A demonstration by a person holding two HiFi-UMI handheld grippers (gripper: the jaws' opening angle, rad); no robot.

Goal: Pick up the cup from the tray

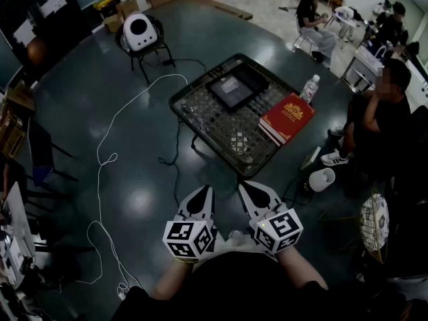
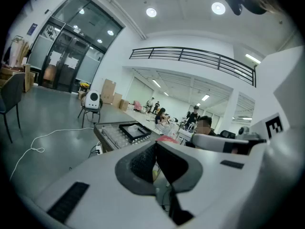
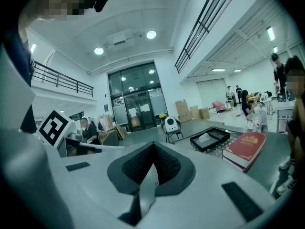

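A black tray (image 1: 235,87) lies on the wire-topped table (image 1: 227,136), with a clear crumpled cup (image 1: 229,85) inside it. The same tray (image 3: 212,138) and cup (image 3: 204,137) show at mid right in the right gripper view, and the tray (image 2: 135,130) is at centre in the left gripper view. My left gripper (image 1: 204,194) and right gripper (image 1: 249,191) hover side by side near my body, well short of the table's near edge. Both are shut and hold nothing. Their jaws meet at the tips in the left gripper view (image 2: 156,149) and in the right gripper view (image 3: 153,147).
A red book (image 1: 286,118) and a plastic bottle (image 1: 309,89) sit on the table's right side. A white bucket (image 1: 322,178) and a wire basket (image 1: 374,223) are on the floor at right, beside a seated person (image 1: 388,112). A white cable (image 1: 107,159) snakes across the floor at left.
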